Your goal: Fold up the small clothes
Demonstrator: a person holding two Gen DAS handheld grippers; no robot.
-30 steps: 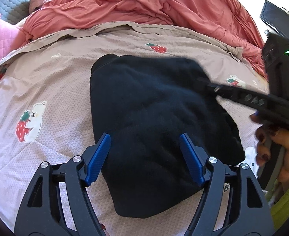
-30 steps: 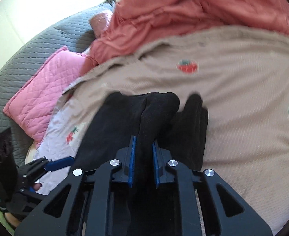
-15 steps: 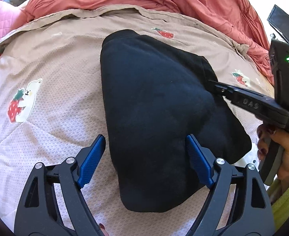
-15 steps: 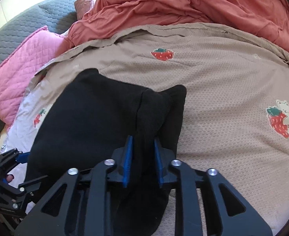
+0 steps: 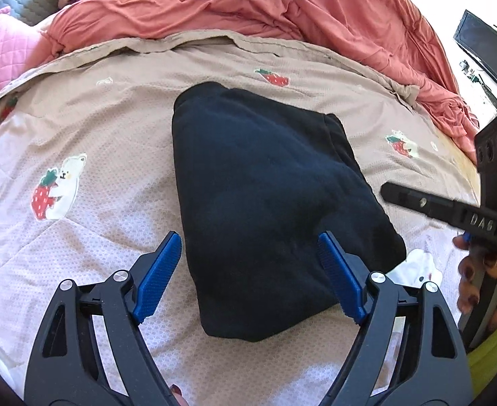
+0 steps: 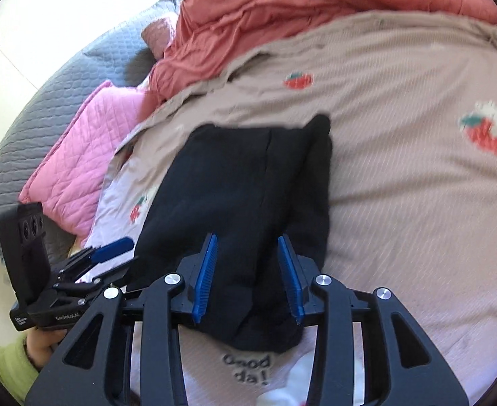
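Observation:
A black garment (image 5: 268, 196) lies folded into a compact shape on the beige strawberry-print bedsheet (image 5: 113, 155). It also shows in the right wrist view (image 6: 248, 199). My left gripper (image 5: 248, 264) is open, its blue pads straddling the garment's near end above it. My right gripper (image 6: 248, 270) is open and empty over the garment's near right edge. The right gripper also shows in the left wrist view (image 5: 451, 209), off the cloth's right side. The left gripper also shows in the right wrist view (image 6: 89, 264) at the garment's left.
A rumpled coral duvet (image 5: 248, 10) lies along the far side of the bed. A pink quilted pillow (image 6: 86, 155) and a grey quilted cover (image 6: 45, 94) lie to the left. A dark screen (image 5: 485, 50) stands at the far right.
My right gripper has opened, let go of the garment's fold and drawn back to the right. The garment now lies flat. The left gripper stayed open.

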